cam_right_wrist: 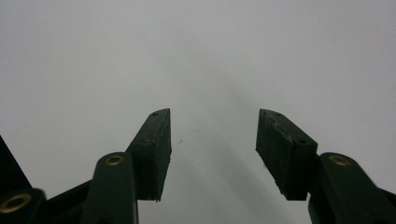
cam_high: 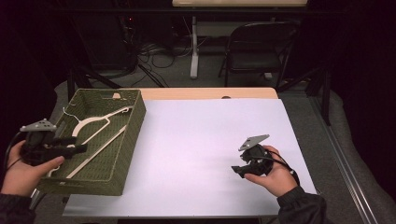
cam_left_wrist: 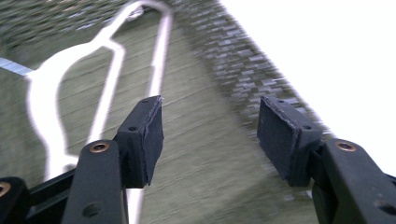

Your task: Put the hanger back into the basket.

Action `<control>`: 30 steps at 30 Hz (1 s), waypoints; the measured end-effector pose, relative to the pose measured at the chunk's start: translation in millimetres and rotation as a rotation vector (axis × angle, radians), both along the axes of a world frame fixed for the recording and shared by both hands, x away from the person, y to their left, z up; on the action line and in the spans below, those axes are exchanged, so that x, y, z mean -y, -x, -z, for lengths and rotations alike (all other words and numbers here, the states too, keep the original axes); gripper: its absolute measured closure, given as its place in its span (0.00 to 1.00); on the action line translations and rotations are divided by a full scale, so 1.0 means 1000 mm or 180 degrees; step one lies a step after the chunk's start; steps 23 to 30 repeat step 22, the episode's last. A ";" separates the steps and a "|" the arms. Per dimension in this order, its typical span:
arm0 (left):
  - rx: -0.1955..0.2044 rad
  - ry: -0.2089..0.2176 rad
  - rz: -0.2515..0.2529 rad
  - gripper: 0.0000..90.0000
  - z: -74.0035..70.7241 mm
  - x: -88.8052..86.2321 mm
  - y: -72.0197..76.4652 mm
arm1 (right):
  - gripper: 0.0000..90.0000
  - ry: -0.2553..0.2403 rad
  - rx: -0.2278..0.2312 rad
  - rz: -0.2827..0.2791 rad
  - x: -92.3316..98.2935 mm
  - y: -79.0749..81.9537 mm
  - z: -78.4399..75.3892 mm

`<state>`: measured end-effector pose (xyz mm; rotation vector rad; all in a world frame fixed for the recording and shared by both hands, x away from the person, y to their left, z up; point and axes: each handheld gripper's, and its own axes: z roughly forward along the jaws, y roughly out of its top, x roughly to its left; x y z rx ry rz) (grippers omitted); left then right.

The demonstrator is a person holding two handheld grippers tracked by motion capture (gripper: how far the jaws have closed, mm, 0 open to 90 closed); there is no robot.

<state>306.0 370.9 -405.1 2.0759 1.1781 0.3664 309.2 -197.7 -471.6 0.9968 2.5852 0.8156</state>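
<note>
Both grippers empty, hanger sitting in the basket

Nothing blocks anything here: just a white sheet [cam_high: 205, 154] on the table and a folding chair [cam_high: 254, 44] way behind. Left gripper [cam_high: 81, 148] hangs over the green woven basket [cam_high: 128, 140], jaws wide apart with nothing between them; right gripper [cam_high: 236, 170] sits over bare sheet, equally wide and empty. The white hanger [cam_high: 95, 123] lies flat inside the basket.

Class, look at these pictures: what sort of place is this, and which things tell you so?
Probably a lab or studio set up for recording, not a home: a table under a white sheet, dark curtained surroundings, loose cables on the floor and a folding chair behind it.
</note>
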 end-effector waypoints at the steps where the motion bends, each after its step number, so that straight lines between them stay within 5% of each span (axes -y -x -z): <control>1: 0.0024 0.0047 0.0052 0.45 0.000 0.009 0.005 | 0.49 0.0015 -0.0012 0.0018 0.002 0.003 0.000; 6: 0.0143 0.0241 0.0282 0.45 0.004 0.050 0.029 | 0.49 -0.0036 -0.0039 0.0118 0.015 0.019 0.002; 10: 0.0240 0.0179 0.0398 0.45 0.011 0.075 0.042 | 0.49 -0.0094 -0.0007 0.0195 0.024 0.031 0.006; 17: 0.0223 0.0124 0.0607 0.45 0.039 0.116 0.054 | 0.50 -0.0288 0.0031 0.0269 0.029 0.047 0.020; 22: 0.0166 0.0192 0.0712 0.45 0.059 0.137 0.055 | 0.50 -0.0421 0.0148 0.0266 0.028 0.052 0.032; 30: 0.0166 0.0192 0.0712 0.45 0.059 0.137 0.055 | 0.50 -0.0421 0.0148 0.0266 0.028 0.052 0.032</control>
